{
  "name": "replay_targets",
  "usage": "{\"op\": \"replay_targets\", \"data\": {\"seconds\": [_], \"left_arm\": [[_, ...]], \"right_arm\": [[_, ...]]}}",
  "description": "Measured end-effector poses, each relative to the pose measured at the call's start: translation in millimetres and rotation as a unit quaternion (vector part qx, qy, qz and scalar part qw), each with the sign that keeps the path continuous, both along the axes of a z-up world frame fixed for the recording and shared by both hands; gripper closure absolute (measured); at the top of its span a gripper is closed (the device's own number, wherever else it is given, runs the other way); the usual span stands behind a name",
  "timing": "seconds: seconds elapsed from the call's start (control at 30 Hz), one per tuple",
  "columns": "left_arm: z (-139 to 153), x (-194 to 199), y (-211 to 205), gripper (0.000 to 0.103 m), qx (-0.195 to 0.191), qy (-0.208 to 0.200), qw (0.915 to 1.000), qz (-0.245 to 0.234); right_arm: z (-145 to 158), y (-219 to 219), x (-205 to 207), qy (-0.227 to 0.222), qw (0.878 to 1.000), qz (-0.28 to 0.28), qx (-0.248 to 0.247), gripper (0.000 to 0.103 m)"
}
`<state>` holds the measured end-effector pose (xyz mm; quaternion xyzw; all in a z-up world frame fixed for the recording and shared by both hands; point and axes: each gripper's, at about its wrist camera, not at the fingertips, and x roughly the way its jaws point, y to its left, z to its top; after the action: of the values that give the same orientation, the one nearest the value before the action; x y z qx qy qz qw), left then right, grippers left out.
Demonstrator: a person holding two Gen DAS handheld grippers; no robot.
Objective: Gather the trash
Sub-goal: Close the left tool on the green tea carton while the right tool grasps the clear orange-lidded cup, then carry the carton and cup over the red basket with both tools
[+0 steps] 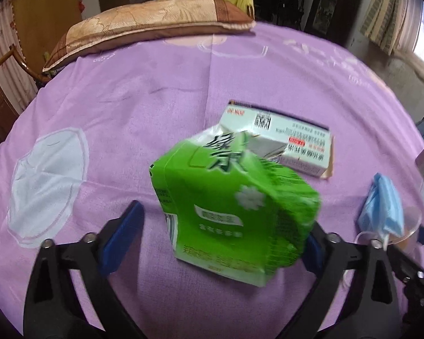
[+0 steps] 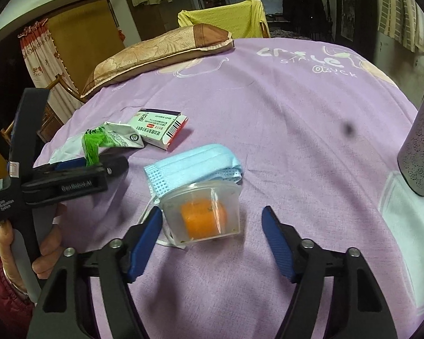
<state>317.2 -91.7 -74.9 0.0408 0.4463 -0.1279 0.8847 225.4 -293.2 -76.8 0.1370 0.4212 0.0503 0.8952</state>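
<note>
Meanwhile, left gripper (image 1: 223,243) spread wide around a crushed green carton (image 1: 231,212); right gripper (image 2: 212,243) gapes at plastic cup (image 2: 203,214), mask (image 2: 195,166) at 12 o'clock.

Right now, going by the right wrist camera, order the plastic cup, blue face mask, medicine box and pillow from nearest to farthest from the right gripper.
From the right gripper:
1. Plastic cup, just ahead between the open fingers, toward the left one.
2. Blue face mask, right behind the cup.
3. Medicine box, farther back on the left.
4. Pillow, at the bed's far edge.
</note>
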Motion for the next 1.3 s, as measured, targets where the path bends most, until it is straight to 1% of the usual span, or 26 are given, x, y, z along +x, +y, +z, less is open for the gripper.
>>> {"op": "replay_targets", "data": {"seconds": [0.03,0.13,0.2,0.3,0.4,0.57,0.67,0.87,1.1,1.3], "left_arm": [[2,0,2,0.028,-0.008,0.0,1.0,-0.003],[4,2,5,0.028,-0.027,0.003,0.9996,-0.007],[10,-1,6,0.028,-0.034,-0.009,0.9993,-0.011],[20,-14,2,0.028,-0.026,-0.044,0.9984,-0.022],[27,-30,-2,0.028,-0.009,-0.072,0.997,-0.029],[33,-56,-2,0.028,0.002,-0.093,0.9954,-0.022],[39,-73,4,0.028,-0.005,-0.105,0.9943,-0.021],[53,-109,12,0.028,0.002,-0.127,0.9916,-0.025],[72,-143,25,0.028,-0.011,-0.149,0.9886,-0.02],[86,-170,32,0.028,-0.012,-0.171,0.9851,-0.017]], "right_arm": [[0,0,0,-0.001,1.0,0.004,0.005,0.052],[6,-5,-5,-0.013,1.0,-0.006,0.01,0.052],[10,-9,-7,-0.02,0.999,-0.012,0.022,0.052],[14,-15,-11,-0.028,0.999,-0.021,0.028,0.052],[19,-16,-17,-0.042,0.999,-0.028,0.019,0.052],[26,-16,-28,-0.058,0.998,-0.034,0.021,0.052],[31,-18,-35,-0.069,0.996,-0.038,0.03,0.052],[37,-11,-53,-0.083,0.995,-0.034,0.039,0.052],[50,2,-83,-0.102,0.994,-0.022,0.042,0.052],[67,12,-109,-0.126,0.991,-0.015,0.039,0.052]]}}
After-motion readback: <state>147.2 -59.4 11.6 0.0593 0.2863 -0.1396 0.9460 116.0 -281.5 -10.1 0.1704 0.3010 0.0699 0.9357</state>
